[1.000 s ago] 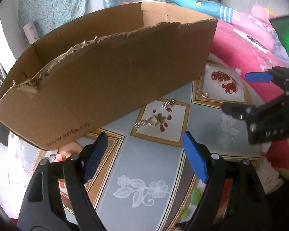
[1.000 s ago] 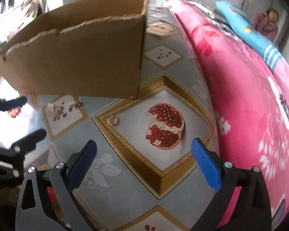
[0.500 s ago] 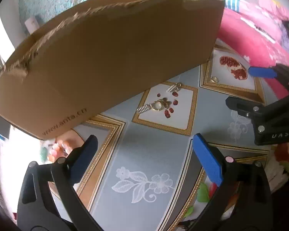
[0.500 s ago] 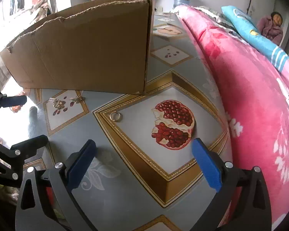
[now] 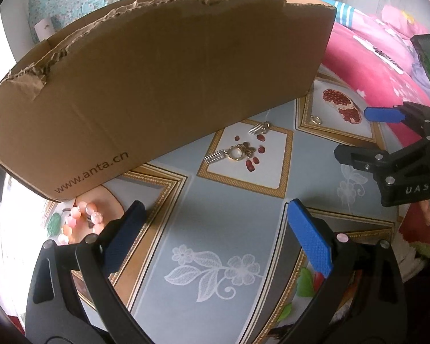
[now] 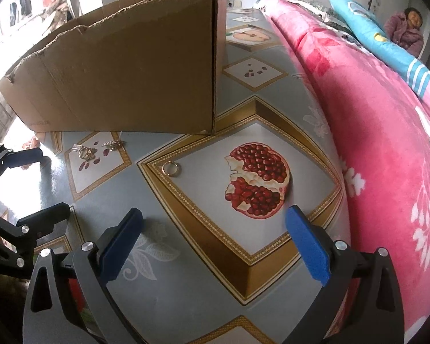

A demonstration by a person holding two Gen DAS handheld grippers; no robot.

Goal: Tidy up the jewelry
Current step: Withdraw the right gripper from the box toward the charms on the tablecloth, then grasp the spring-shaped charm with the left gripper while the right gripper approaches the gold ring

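Observation:
On the patterned tabletop a gold ring with a pale stone (image 5: 234,153) lies beside a silver clip (image 5: 215,156), and a second silver piece (image 5: 258,128) rests just beyond, near the cardboard box (image 5: 169,86). A plain gold ring (image 6: 170,168) lies left of the printed pomegranate. A pink bead bracelet (image 5: 80,220) sits at the box's near left corner. My left gripper (image 5: 215,238) hovers open and empty short of the stone ring. My right gripper (image 6: 213,239) is open and empty too, short of the plain ring.
The torn cardboard box (image 6: 129,71) stands open-topped across the back. A pink flowered blanket (image 6: 387,143) rises along the right edge of the table. The right gripper (image 5: 392,143) shows at the right of the left wrist view.
The left gripper's jaws have spread wider. Both views have shifted slightly, with the jewelry now a little nearer the frame centre; no piece has moved on the table.

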